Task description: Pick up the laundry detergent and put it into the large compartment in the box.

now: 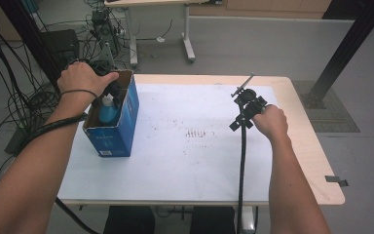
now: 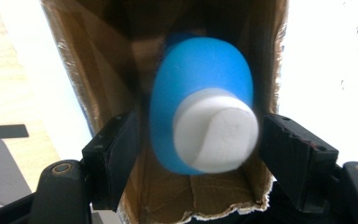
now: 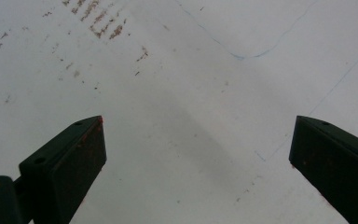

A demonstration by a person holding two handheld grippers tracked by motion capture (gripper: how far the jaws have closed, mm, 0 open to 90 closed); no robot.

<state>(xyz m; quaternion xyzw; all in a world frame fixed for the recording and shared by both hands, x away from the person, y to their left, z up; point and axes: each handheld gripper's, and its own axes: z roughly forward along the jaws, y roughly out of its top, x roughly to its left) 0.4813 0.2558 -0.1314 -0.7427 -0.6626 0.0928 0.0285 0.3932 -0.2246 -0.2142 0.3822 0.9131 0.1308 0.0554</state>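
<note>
A blue carton box (image 1: 114, 129) stands open-topped at the left of the white-covered table (image 1: 190, 165). Inside it stands a blue bottle (image 1: 108, 111) with a white cap (image 2: 214, 128), cap towards my left gripper. My left gripper (image 1: 111, 95) reaches down into the box mouth. Its jaws (image 2: 200, 126) are spread on either side of the bottle, with a gap showing at the left jaw. The box's brown inner wall (image 2: 98, 70) surrounds the bottle. My right gripper (image 1: 241, 119) hovers over the bare right half of the table, open (image 3: 199, 122), nothing between its jaws.
Brown scuff marks (image 1: 197, 134) dot the middle of the white sheet. A strip of tape (image 1: 336, 180) sits at the table's right edge. Cables (image 1: 9, 97) crowd the floor at the left. Another table's legs (image 1: 187, 44) stand behind.
</note>
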